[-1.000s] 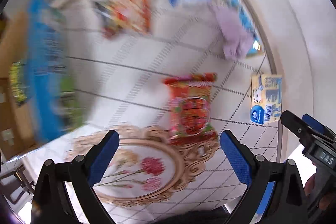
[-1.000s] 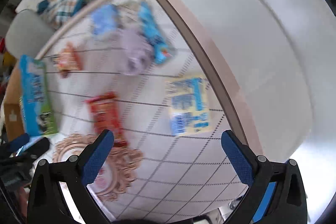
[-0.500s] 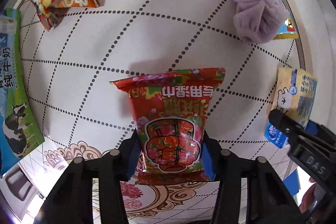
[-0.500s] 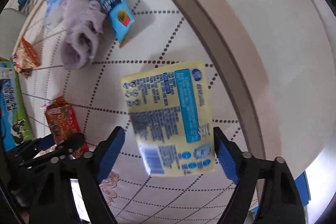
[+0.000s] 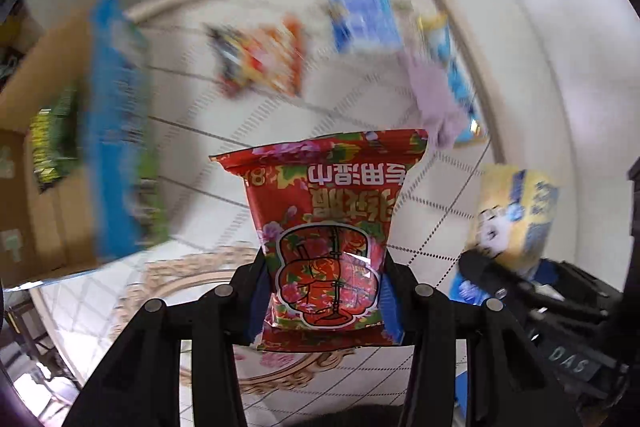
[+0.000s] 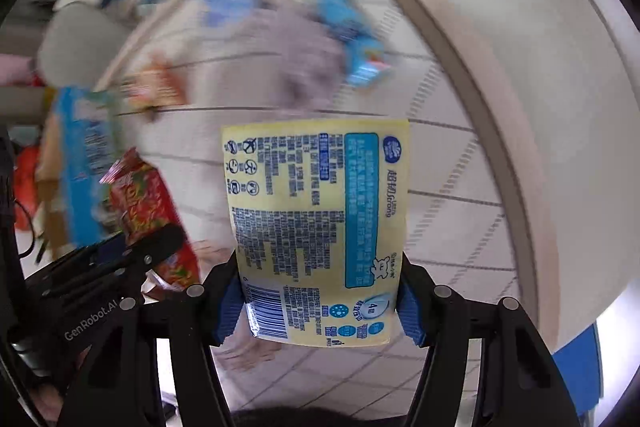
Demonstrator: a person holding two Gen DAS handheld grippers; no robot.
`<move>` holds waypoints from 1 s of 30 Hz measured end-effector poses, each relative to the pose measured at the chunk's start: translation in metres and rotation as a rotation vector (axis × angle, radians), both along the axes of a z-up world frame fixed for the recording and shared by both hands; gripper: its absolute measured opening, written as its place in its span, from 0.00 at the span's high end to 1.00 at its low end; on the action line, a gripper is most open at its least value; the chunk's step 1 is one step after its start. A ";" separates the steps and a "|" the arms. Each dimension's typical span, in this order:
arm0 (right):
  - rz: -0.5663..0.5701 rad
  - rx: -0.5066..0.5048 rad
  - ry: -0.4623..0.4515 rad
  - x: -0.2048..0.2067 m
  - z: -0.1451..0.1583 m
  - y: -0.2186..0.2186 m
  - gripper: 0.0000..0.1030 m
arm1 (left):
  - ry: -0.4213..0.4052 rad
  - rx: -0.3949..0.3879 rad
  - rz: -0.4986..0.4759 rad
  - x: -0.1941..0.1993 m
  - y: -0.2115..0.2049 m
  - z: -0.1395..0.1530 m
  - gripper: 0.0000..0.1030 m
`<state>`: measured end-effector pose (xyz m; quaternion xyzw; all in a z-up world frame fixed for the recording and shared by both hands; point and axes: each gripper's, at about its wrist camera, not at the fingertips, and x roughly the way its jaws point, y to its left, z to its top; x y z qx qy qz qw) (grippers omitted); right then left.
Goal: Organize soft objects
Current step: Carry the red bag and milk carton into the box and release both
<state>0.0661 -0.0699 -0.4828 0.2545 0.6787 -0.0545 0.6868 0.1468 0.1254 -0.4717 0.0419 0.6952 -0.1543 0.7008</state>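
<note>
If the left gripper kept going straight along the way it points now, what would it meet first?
Most likely the tablecloth beyond the red pack that the left gripper holds; no other item seems to lie in that line, though blur leaves depth unclear.

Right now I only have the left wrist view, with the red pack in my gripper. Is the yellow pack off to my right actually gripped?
Observer: Yes. In the right wrist view the right gripper has just been closing its jaws, and both blue pads press the side edges of the yellow pack.
Operator: Which face of it points at that camera?
Observer: The printed back, with a barcode near its lower left corner.
Operator: Can that camera see my red pack?
Observer: Yes, on its left side. The red pack sticks out, tilted, past the left gripper.
</note>
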 end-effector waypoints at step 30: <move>0.381 -0.141 -0.020 0.247 -0.011 0.371 0.36 | 0.043 0.215 0.302 0.191 0.354 -0.034 0.58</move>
